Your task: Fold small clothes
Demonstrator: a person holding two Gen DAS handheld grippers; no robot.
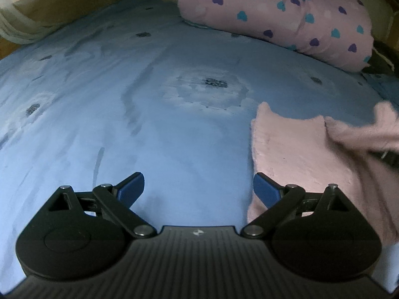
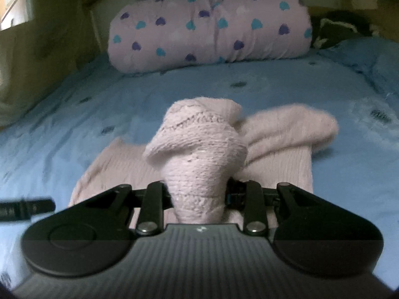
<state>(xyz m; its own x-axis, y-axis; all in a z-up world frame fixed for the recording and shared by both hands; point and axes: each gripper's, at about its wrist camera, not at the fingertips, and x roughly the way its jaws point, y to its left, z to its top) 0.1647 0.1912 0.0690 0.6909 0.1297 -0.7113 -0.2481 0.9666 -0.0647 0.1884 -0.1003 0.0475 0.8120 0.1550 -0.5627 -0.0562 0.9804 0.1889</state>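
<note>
Sweater point(image 2: 119, 164), small, pink and knitted, lies on the blue bedsheet point(image 1: 124, 99), with a sleeve or cuff end lifted off it and pinched in the right gripper point(image 2: 199, 194). That gripper's fingers are clenched on the knit: the cuff bunches up between them and flares out just beyond, hiding the pads entirely. The body of the garment spreads flat on the sheet beneath and to the left of that gripper, and a second fold or sleeve humps up to the far right. Seen from the left wrist, the sweater sits to the right of the left gripper point(image 1: 199, 189), whose blue pads point(image 1: 132, 186) stand wide apart with nothing between them, hovering over bare sheet; the garment's near left edge passes just under the right-hand pad. So the right hand has the cloth and the left is the free one, close beside the near left edge. I'd judge the fold turns on carrying the held sleeve leftward across the body, along the garment's width, while the left could pin or take that near edge. A heart-print pillow point(image 2: 212, 25) lies at the far end, well apart from the work.
</note>
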